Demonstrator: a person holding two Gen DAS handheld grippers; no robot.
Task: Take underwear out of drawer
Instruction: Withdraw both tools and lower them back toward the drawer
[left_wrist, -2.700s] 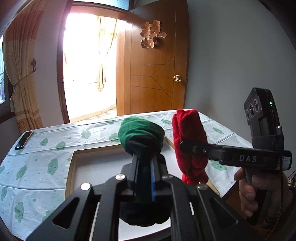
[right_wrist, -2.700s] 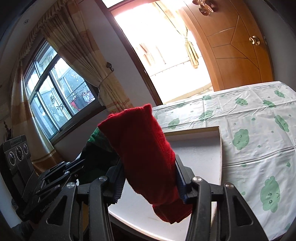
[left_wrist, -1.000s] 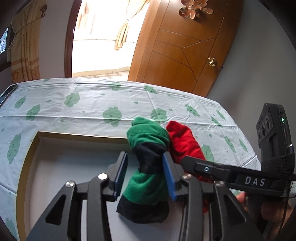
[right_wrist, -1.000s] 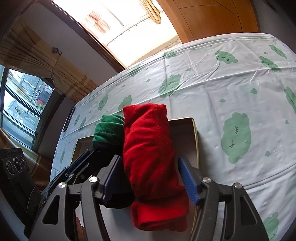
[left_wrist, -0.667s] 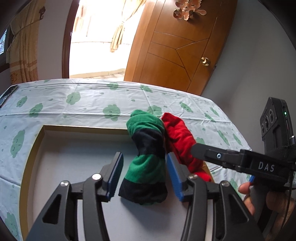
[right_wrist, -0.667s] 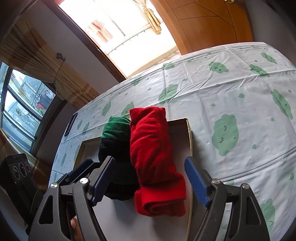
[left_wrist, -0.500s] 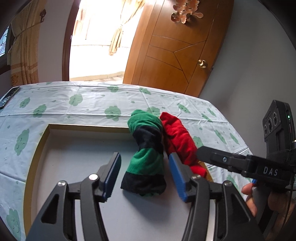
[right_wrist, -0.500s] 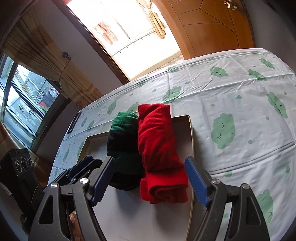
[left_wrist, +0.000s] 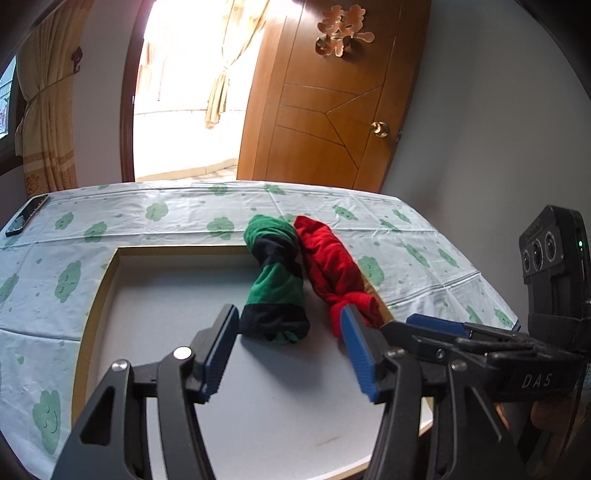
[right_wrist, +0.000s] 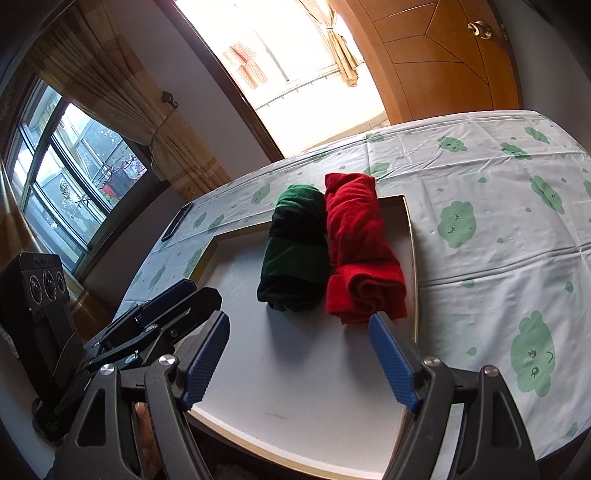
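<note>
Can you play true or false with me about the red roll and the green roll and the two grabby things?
1. The red roll lies right beside the green and black roll. True.
2. The right gripper is squeezing the red roll. False: it is open, and the roll lies free beyond its tips.
3. Both rolls lie on the white tray. True.
4. The left gripper carries the green and black roll in the air. False: it is open and empty.
5. The wooden door has a round knob. True.
</note>
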